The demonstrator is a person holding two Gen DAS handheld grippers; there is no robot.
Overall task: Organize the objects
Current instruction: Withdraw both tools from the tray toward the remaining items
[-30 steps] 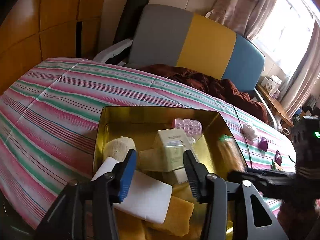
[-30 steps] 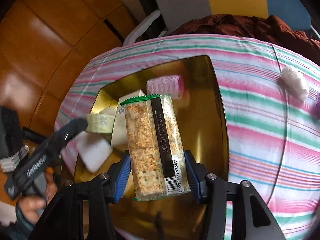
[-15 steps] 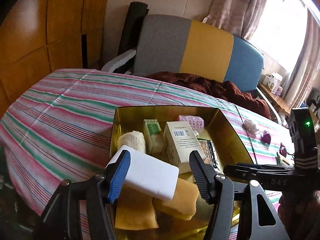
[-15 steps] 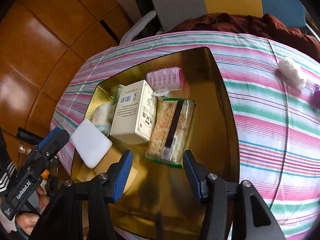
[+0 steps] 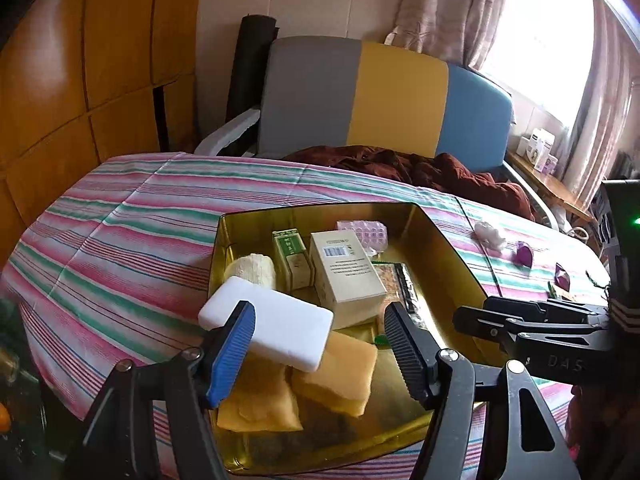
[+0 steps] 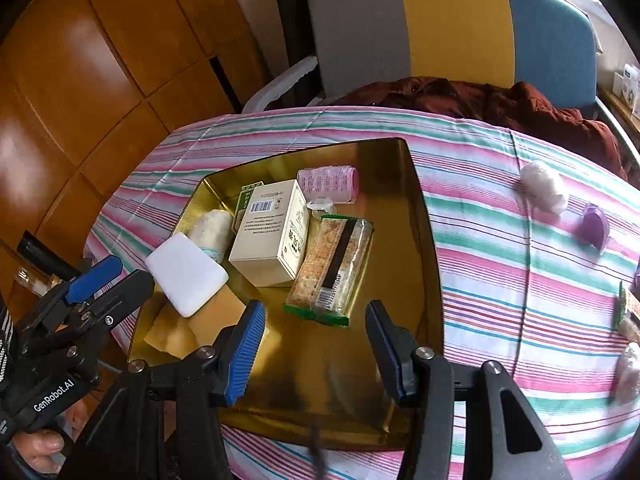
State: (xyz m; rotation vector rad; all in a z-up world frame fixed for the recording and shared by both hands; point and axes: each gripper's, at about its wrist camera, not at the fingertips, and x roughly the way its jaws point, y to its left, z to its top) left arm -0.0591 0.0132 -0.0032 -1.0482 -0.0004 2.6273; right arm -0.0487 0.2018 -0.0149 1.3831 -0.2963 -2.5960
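A gold tray (image 6: 424, 216) on the striped cloth holds a cracker pack (image 6: 332, 268), a cream box (image 6: 272, 236), a pink roller (image 6: 328, 184), a bandage roll (image 6: 212, 228), a white block (image 6: 184, 276) and yellow sponges (image 5: 336, 376). My right gripper (image 6: 312, 344) hangs open above the tray's near side, just short of the cracker pack, with nothing between its pads. My left gripper (image 5: 320, 350) hovers over the tray's (image 5: 452, 248) near left corner with its jaws opening. The white block (image 5: 268, 328) lies below it, untouched by the pads.
Loose on the cloth right of the tray are a white cotton ball (image 6: 544, 188), a purple piece (image 6: 594, 228) and small packets (image 6: 626, 308) at the edge. A grey, yellow and blue chair (image 5: 360, 92) with dark red cloth (image 5: 420, 168) stands behind. Wooden panels are on the left.
The right gripper let go of the cracker pack, which now lies in the tray, and drew back. The left gripper's jaws widened and it pulled back from the tray.
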